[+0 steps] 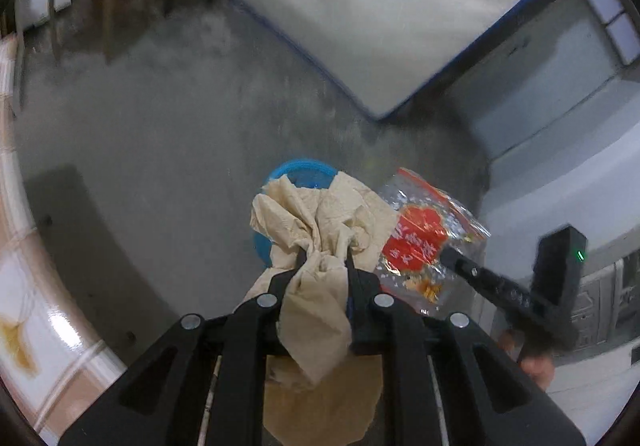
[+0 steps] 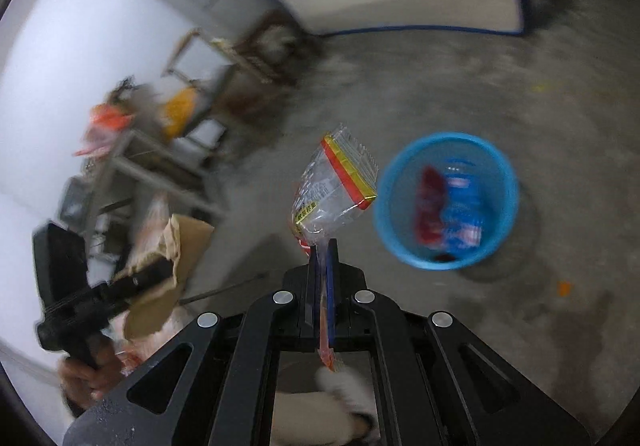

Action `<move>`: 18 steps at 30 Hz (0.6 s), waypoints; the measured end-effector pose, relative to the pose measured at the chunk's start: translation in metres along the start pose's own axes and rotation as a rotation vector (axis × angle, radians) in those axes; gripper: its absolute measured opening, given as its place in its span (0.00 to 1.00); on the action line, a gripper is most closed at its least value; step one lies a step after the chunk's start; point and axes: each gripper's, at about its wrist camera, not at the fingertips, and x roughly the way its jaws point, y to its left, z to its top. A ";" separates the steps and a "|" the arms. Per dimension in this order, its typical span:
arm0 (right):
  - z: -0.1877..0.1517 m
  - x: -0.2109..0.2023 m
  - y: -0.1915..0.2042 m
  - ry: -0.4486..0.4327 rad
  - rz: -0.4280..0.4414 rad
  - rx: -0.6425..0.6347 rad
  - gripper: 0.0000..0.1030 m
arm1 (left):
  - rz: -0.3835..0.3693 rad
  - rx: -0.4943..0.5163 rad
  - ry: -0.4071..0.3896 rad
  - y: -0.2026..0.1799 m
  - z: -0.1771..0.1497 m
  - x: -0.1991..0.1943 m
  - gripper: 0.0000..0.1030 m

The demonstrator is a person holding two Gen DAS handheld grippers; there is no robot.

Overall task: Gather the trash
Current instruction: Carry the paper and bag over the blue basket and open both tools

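Left gripper (image 1: 323,260): fingers closed tight on a crumpled beige paper (image 1: 320,230); the paper bunches up between the tips and hangs down past them

Paper: held in the air above the floor, in the left view overlapping the near rim of the blue bin (image 1: 304,170); in the right view it shows at lower left (image 2: 176,262), blurred, on the other gripper

Right gripper (image 2: 323,250): fingers pressed nearly together on the lower edge of a clear bag (image 2: 334,185); the bag stands up from the tips, tilted toward the bin

Bag: clear plastic with a red and yellow strip along its top edge and printed labels; in the left view it hangs just right of the paper (image 1: 420,238), showing a red printed patch

Bin: blue, round, open, standing on the floor (image 2: 444,201); right of the bag in the right view, apart from it

In the bin: a red wrapper (image 2: 430,201) and a blue-and-white packet (image 2: 462,205), both blurred

Floor: grey concrete (image 1: 160,133), stained

Mattress: white with blue edging (image 1: 380,5), lying on the floor beyond the bin

Clutter: metal frames and orange items along the wall (image 2: 160,117), too blurred to name
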 end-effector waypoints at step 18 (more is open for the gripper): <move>0.032 0.121 -0.086 0.039 -0.298 0.040 0.41 | 0.024 -0.152 0.247 -0.010 0.061 0.225 0.67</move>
